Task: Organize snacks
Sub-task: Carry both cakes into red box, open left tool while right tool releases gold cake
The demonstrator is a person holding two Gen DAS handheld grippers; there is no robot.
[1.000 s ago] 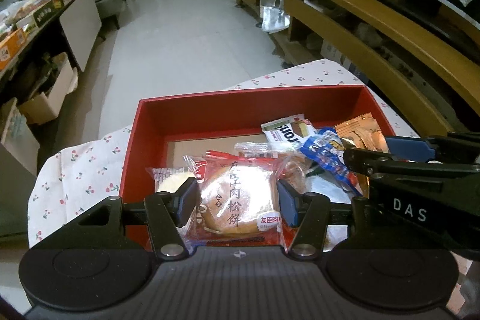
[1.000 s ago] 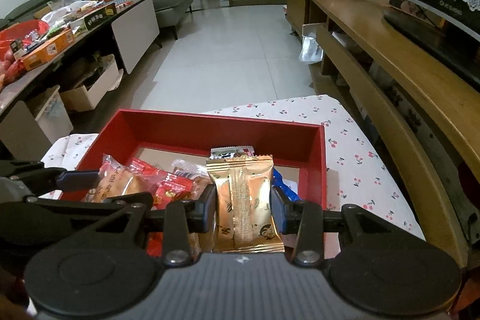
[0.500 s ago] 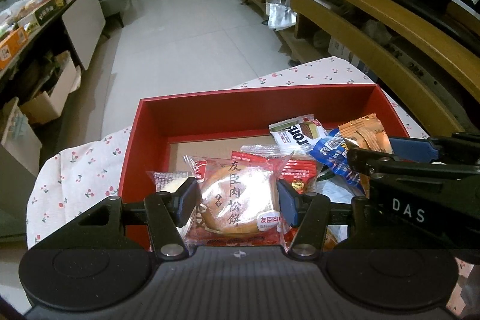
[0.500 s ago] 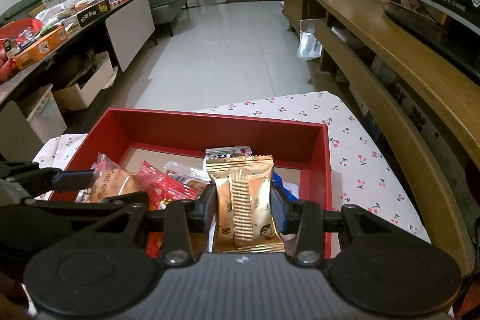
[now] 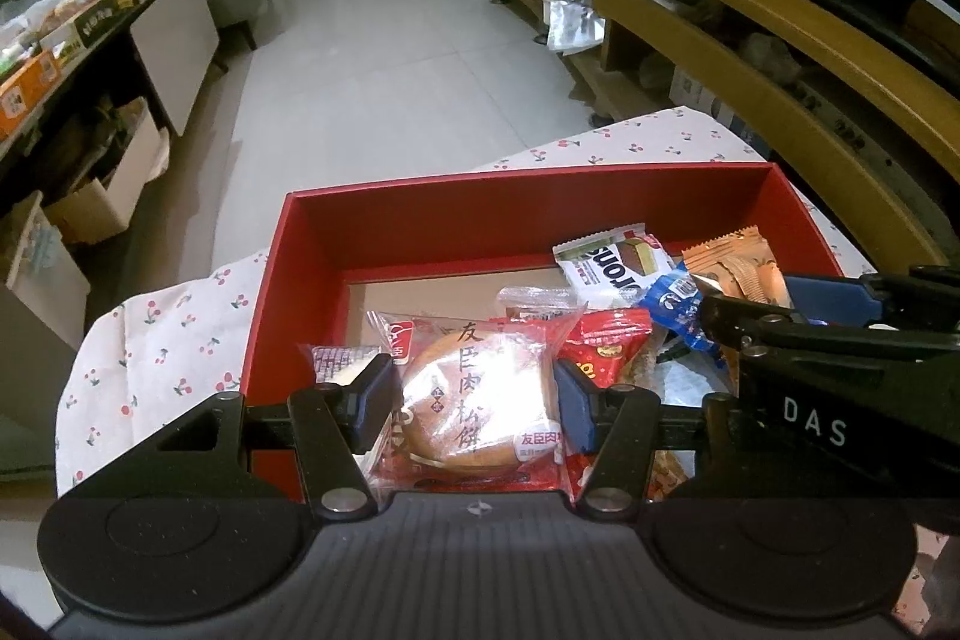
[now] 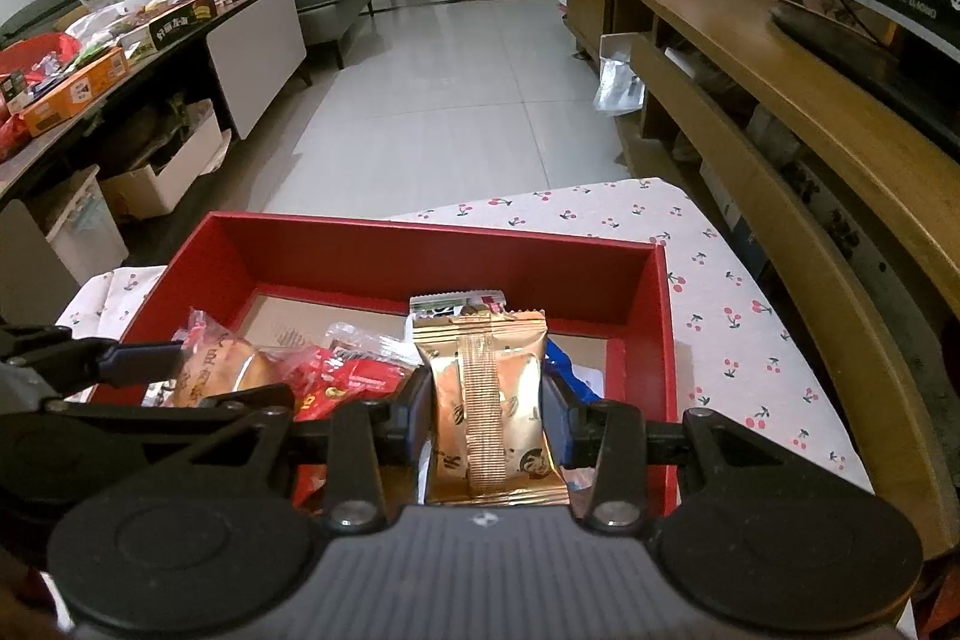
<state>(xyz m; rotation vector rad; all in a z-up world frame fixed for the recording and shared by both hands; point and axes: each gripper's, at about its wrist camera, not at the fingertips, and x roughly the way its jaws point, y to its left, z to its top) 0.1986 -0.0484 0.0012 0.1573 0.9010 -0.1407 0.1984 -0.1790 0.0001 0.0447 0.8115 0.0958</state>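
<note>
L gripper is clamping the round pastry pack, jaws closed to the pack's width, pads pressing both edges. It's hanging over the near-L part of the red box, prob. so it can be dropped or lifted w/o snagging neighbours. R gripper is pinching the gold pack the same way, jaws narrowed onto its sides, pack standing upright w/ its seam facing the cam, over the box's near-R part. Gripping by the sides is keeping the wrappers flat and readable.

From the pastry pack, a red pack is lying at 2 o'clock, a white wafer pack further at 1, a blue pack btw them. Box is sitting on the cherry cloth. Far half of the box floor is looking bare, so I'm guessing sorting is only partway.
</note>
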